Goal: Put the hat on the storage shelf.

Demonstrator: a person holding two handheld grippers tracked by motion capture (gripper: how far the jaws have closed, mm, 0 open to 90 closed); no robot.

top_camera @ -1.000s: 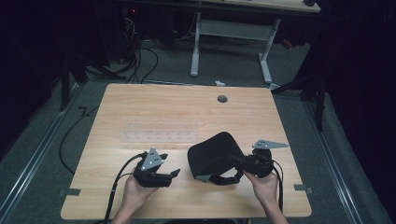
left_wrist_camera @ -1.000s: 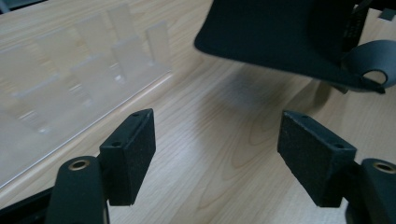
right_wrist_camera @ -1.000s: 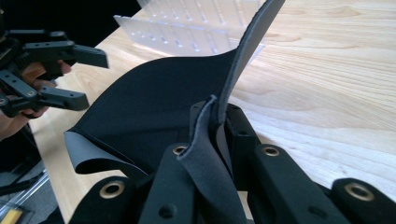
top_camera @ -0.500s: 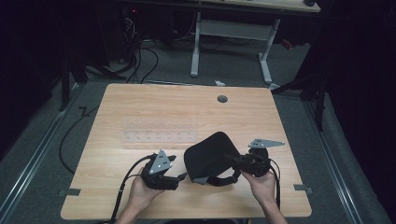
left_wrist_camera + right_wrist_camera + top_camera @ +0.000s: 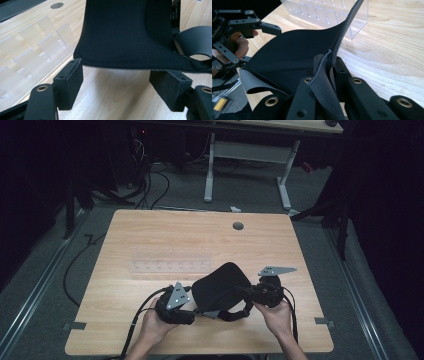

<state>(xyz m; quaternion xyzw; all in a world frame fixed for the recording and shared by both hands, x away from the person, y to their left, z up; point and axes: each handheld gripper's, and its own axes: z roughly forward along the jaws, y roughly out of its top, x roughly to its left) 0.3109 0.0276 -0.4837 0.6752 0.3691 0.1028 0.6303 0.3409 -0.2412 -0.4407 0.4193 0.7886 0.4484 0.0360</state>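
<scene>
A black soft fabric piece (image 5: pixel 220 286) with a looped strap (image 5: pixel 197 45) is held up off the wooden table near its front edge. My right gripper (image 5: pixel 248 295) is shut on the fabric's right edge; in the right gripper view the jaws pinch a fold of the fabric (image 5: pixel 287 57). My left gripper (image 5: pixel 195 306) is at the fabric's left end. In the left gripper view it (image 5: pixel 121 83) stands open, and the fabric's (image 5: pixel 125 32) hem hangs just above its pads (image 5: pixel 71 78) without being pinched.
A clear acrylic rack (image 5: pixel 170 265) with several slots lies flat on the table (image 5: pixel 150 230) just behind the grippers. A round cable hole (image 5: pixel 238 226) sits near the far edge. Desk legs and cables stand on the floor beyond.
The left gripper has come a little to the right and turned toward the fabric, its jaws now at the hem. The fabric has shifted slightly left, still held by the right gripper.
</scene>
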